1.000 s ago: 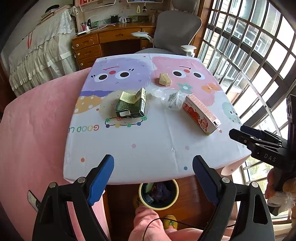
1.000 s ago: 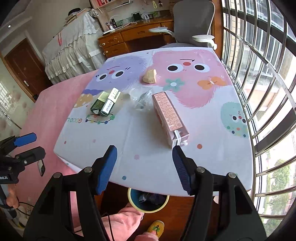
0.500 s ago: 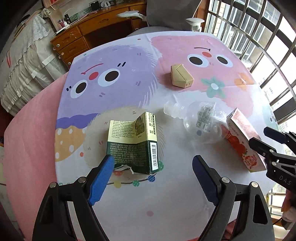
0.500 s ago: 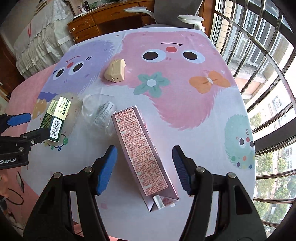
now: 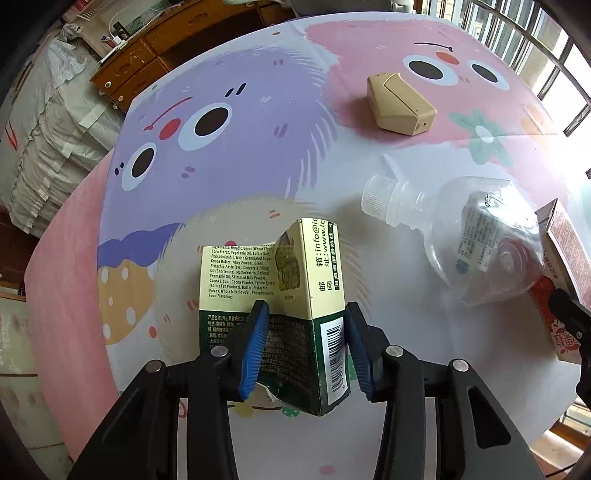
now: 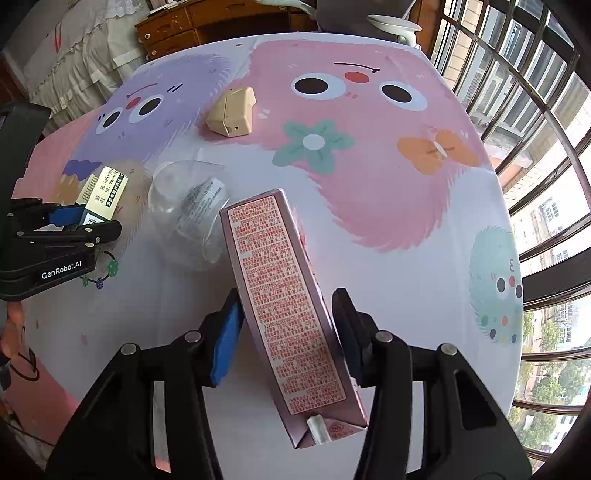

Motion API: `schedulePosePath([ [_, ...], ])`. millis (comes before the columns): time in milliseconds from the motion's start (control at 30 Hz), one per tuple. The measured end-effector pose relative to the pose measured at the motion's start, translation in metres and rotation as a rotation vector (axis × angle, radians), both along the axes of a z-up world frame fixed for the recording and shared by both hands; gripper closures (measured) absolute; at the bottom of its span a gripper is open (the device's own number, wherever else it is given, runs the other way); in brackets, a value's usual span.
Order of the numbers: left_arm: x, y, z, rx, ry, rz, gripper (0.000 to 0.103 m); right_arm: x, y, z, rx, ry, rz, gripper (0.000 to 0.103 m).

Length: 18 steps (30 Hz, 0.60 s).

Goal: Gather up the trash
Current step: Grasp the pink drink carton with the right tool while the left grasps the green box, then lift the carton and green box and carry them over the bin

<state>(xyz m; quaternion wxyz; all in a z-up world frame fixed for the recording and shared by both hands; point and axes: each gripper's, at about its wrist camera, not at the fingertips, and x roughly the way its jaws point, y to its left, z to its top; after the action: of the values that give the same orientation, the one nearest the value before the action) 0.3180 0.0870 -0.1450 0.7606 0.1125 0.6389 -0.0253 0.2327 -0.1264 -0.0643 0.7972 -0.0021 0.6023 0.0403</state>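
Note:
A torn green and cream snack box [image 5: 295,280] lies on the cartoon tablecloth [image 5: 258,110]. My left gripper [image 5: 304,343] is shut on its raised near part, blue pads against both sides. A long pink drink carton [image 6: 284,280] lies lengthwise between the fingers of my right gripper [image 6: 286,332], which press on its two sides. Between the two items a clear plastic bottle [image 5: 472,243] lies on its side, its base against the carton. A small beige box [image 5: 399,107] sits farther back. In the right wrist view the left gripper [image 6: 92,221] holds the snack box [image 6: 105,192] at far left.
A wooden desk [image 5: 147,62] and a draped bed [image 5: 48,129] stand beyond the table's far left. Barred windows [image 6: 535,110] run along the right side. A chair armrest [image 6: 391,24] shows behind the far edge. Pink cloth [image 5: 66,258] covers the table to the left.
Both grippers moved forward from the table's near edge over the table. The left one narrowed onto the green box, the right one onto the pink carton.

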Motion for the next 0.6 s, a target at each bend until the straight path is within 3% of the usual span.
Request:
schedulePosePath([
  [33,0.000,0.001,0.002,-0.014,-0.003,-0.007,0.070,-0.001,0.001,0.000,0.002,-0.001,0.004,0.062],
  [333,-0.020,0.042,0.038,-0.121,-0.050,0.076,0.079,-0.022,0.009,0.023,0.037,-0.047,0.034,0.065],
  [600,-0.093,0.060,0.096,-0.239,-0.117,0.157,0.079,-0.059,0.003,0.064,0.112,-0.100,0.021,0.065],
])
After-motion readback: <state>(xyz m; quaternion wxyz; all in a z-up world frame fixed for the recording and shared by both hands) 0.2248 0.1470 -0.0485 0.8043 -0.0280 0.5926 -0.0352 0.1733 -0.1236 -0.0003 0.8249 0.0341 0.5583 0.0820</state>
